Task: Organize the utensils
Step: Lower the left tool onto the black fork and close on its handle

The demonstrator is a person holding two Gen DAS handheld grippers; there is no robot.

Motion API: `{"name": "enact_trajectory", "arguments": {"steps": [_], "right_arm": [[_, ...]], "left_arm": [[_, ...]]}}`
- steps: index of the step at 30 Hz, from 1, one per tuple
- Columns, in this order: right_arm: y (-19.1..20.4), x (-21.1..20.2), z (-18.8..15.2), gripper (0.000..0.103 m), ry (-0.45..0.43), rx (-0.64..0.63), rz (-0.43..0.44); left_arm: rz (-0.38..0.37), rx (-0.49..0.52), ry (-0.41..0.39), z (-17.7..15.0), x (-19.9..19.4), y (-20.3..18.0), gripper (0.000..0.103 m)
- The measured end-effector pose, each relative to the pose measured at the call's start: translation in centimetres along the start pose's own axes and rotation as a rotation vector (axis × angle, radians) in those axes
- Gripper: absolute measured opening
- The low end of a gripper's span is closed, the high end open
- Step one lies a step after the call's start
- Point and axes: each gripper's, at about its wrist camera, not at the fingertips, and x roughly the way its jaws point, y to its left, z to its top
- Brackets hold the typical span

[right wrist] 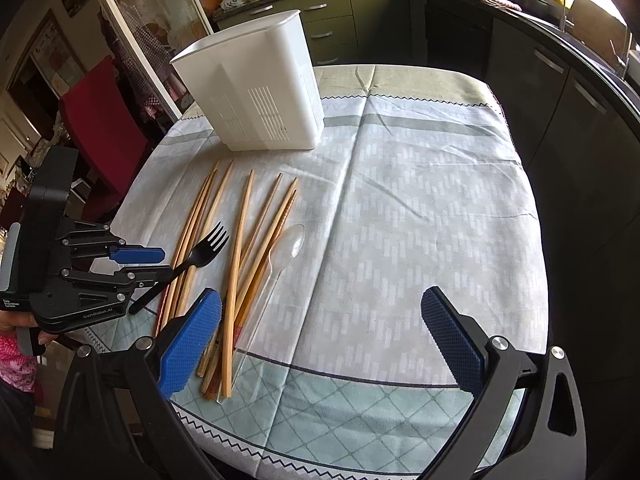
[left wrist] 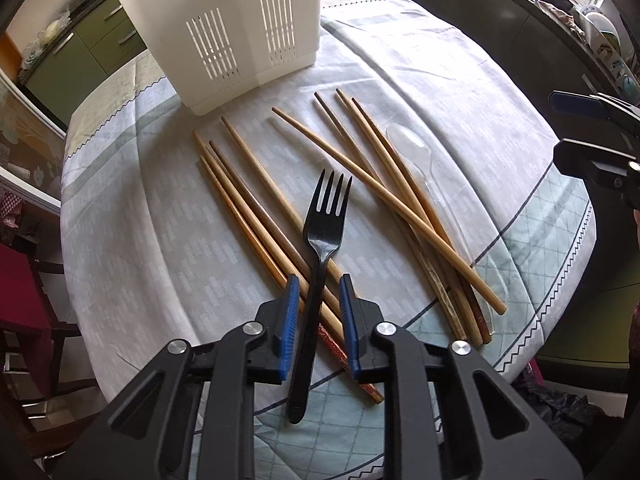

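Closing in on the black fork's handle

Our left claw (left wrist: 319,300) points steeply down with its blue pads narrowed on either side of the black fork (left wrist: 320,252); a sliver of gap shows on each side, so we judge the grip not yet made. The fork lies on the tabletop (left wrist: 460,92) across the wooden chopsticks (left wrist: 256,216), tines toward the white utensil holder (left wrist: 224,32) at the far edge. We should pinch only the handle, keep the pads clear of the chopsticks beneath, and lift straight up so nothing drags. Our right claw (right wrist: 320,344) hovers wide open and empty beside the clear plastic spoon (right wrist: 276,264), ready for its turn.
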Motion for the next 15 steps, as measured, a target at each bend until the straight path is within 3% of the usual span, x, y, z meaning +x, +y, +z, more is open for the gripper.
{"name": "enact_trajectory", "arguments": {"steps": [15], "right_arm": [[0.9,-0.4,0.4,0.099,0.017,-0.031,-0.004]], "left_arm": [[0.024,0.085,0.081,2.0,2.9,-1.3,0.018]]}}
